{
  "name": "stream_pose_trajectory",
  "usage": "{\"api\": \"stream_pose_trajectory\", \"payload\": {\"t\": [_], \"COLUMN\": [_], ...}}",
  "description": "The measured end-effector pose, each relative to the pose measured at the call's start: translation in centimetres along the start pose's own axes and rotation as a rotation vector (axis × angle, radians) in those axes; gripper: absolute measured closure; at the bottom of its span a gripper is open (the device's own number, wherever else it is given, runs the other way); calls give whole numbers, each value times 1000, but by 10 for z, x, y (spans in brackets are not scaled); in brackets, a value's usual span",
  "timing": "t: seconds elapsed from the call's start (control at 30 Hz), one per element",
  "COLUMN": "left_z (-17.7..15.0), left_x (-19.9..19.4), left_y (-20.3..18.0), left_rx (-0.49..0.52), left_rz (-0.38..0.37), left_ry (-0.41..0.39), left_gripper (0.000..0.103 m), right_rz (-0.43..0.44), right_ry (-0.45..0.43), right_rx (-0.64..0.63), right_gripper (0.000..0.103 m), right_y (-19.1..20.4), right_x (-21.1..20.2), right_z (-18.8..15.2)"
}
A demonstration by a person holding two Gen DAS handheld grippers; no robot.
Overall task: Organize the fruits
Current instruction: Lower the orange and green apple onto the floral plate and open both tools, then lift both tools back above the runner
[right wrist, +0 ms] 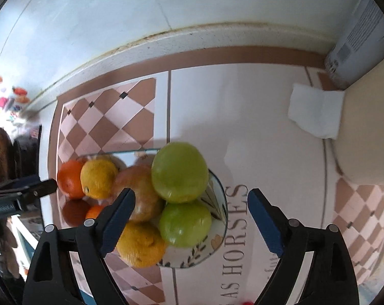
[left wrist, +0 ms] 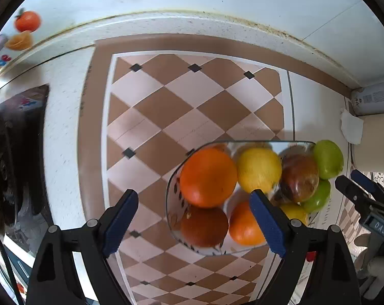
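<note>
On the checkered mat: plate with a mirror standing in it, fruit doubled by reflection.
Green apple: rightmost, firm, smooth, likely slippery; best pinched across its widest part.
Red apple: firm, mid-row.
Lemon: light, dimpled, easier grip.
Orange: leftmost, heaviest-looking, stiff rind.
Left gripper: spread wide, holding nothing.
Right gripper: spread wide, holding nothing.

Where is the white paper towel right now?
In the right wrist view the paper towel lies on the tablecloth at upper right, against a beige container, well beyond the fruit plate. Neither gripper is near it.
</note>
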State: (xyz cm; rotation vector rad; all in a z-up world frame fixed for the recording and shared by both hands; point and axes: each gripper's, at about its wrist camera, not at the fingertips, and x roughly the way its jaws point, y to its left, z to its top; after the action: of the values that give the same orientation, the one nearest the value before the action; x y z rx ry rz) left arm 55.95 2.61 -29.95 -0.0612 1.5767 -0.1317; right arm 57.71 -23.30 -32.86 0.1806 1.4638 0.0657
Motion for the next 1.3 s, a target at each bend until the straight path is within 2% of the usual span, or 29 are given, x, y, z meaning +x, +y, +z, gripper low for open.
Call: {"api": "stream_pose_trajectory", "payload": {"t": [0.27,0.53,0.97,1.3], "left_z": [-61,-110,-165,-206], "left_x": [-31,-46,-86,-131], "left_y": [-1,-21,-42,-49], "left_rx": [-11,-13,4,28], "left_rz": [85,75,74,57], "left_ry": [-115,-185,-308,-390], "left_gripper": [14,14,14,14], "right_rz": [-62,-86,-86,-64], "right_ry": [-79,-125,-197,-292], "right_rx": [-42,-61,-52,-93], "right_gripper": [10,10,10,10], "right_y": [16,24,23,35], "right_x": [-35,-58,-106,-168], "right_z": [-54,-102,-153,-189]}}
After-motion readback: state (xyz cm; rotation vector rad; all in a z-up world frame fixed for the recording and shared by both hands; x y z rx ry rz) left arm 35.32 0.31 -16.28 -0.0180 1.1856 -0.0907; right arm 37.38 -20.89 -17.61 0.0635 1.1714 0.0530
